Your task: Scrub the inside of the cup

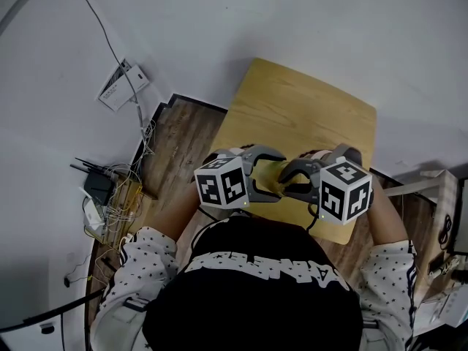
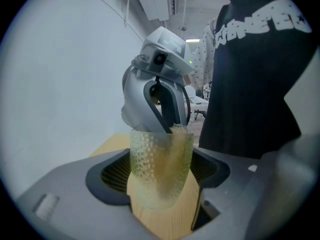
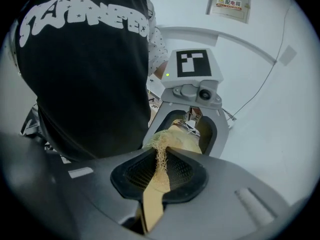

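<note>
Nearest is the person's black shirt with white lettering, and both grippers are held close in front of it, facing each other. The left gripper has its jaws spread wide and clamped on the cup. The cup is pale yellow-green, translucent and dimpled, and its wall bulges between the two pads. It is held in the air over the near edge of the table, its mouth turned toward the right gripper. That gripper's jaws are drawn close together and pinch a straw-coloured fibrous scrubber. The scrubber runs forward from the pads to the cup's mouth, and the jaw tips are right at the rim. In the left gripper view, a yellowish mass shows through the cup wall. The light wood table carries nothing else in view. To its left is dark wood floor, then a tangle of cables along a grey wall.
</note>
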`<state>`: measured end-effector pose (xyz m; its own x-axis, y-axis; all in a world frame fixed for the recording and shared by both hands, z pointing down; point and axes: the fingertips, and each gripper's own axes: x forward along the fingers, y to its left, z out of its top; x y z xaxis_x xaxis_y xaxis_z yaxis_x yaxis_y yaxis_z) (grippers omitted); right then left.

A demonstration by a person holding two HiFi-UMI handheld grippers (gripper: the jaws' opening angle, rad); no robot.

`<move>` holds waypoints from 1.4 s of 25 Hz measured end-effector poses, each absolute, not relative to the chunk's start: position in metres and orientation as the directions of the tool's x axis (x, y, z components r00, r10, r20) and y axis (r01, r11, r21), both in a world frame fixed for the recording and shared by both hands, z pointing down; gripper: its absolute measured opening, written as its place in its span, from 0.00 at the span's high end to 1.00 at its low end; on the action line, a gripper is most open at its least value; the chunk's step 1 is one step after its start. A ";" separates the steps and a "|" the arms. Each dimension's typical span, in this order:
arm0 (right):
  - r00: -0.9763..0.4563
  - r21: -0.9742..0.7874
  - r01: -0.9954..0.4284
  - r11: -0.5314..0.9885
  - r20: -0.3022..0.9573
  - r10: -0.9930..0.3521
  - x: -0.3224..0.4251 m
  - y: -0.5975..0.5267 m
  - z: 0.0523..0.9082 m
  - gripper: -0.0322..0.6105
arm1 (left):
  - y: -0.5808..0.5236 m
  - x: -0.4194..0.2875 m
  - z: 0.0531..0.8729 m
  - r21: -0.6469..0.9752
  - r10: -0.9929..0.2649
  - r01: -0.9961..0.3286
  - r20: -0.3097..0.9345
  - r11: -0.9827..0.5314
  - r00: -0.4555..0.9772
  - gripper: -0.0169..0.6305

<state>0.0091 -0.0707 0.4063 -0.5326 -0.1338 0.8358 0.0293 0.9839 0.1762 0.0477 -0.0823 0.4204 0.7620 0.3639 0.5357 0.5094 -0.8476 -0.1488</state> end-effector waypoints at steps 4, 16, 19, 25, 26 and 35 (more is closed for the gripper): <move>-0.499 0.205 0.104 0.973 0.857 -0.128 0.009 -0.066 0.410 0.86 | -0.080 0.044 0.427 -0.119 0.390 0.534 0.554 -0.837 0.735 0.41; -0.382 0.285 0.374 0.883 0.914 -0.133 0.003 -0.065 0.411 0.86 | -0.069 0.038 0.424 -0.026 0.495 0.589 0.514 -0.808 0.701 0.41; -0.363 0.281 0.379 0.882 0.921 -0.138 0.004 -0.066 0.416 0.86 | -0.070 0.038 0.424 -0.028 0.488 0.583 0.516 -0.812 0.705 0.41; -0.331 0.268 0.345 0.900 0.931 -0.150 0.004 -0.068 0.421 0.86 | -0.077 0.038 0.424 -0.058 0.428 0.528 0.512 -0.847 0.744 0.41; -0.333 0.263 0.327 0.908 0.931 -0.150 0.005 -0.069 0.421 0.86 | -0.078 0.039 0.425 -0.062 0.417 0.517 0.514 -0.854 0.750 0.41; -0.344 0.251 0.118 0.961 0.918 -0.197 0.012 -0.083 0.426 0.86 | -0.089 0.045 0.429 -0.133 0.292 0.407 0.503 -0.904 0.813 0.41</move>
<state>0.0116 -0.0830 0.4260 -0.3437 -0.1975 0.9181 0.1178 0.9608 0.2508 0.0453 -0.0891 0.4287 0.8133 0.2923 0.5031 0.4069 -0.9038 -0.1327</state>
